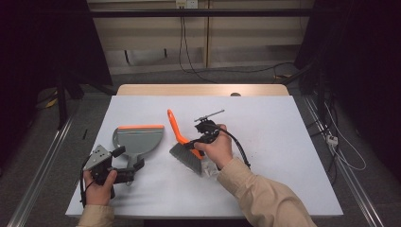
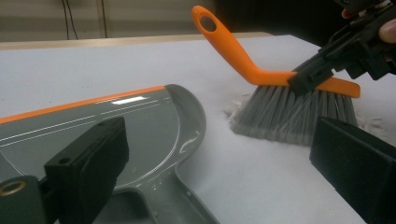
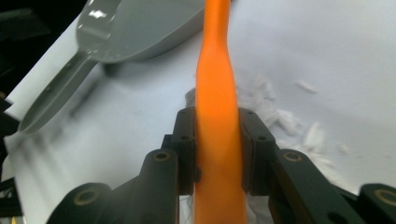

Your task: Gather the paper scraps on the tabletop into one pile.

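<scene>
A grey dustpan (image 1: 139, 138) with an orange lip lies flat on the white table (image 1: 283, 123), left of centre. Its handle (image 2: 163, 200) runs back between the wide-apart jaws of my left gripper (image 1: 128, 159), which is open and not touching it. My right gripper (image 1: 195, 142) is shut on the orange handle of a brush (image 1: 176, 126), just above the grey bristles (image 2: 289, 116). The bristles rest on the table among white paper scraps (image 3: 280, 119). In the right gripper view the orange handle (image 3: 217, 93) runs up between the clamped jaws, with the dustpan (image 3: 135, 28) beyond.
More scraps lie under and to the right of the bristles (image 1: 210, 171). A wooden tabletop (image 1: 203, 90) adjoins the far edge. Cables and a power strip (image 1: 332, 139) lie on the floor at the right. Metal rails run along both sides.
</scene>
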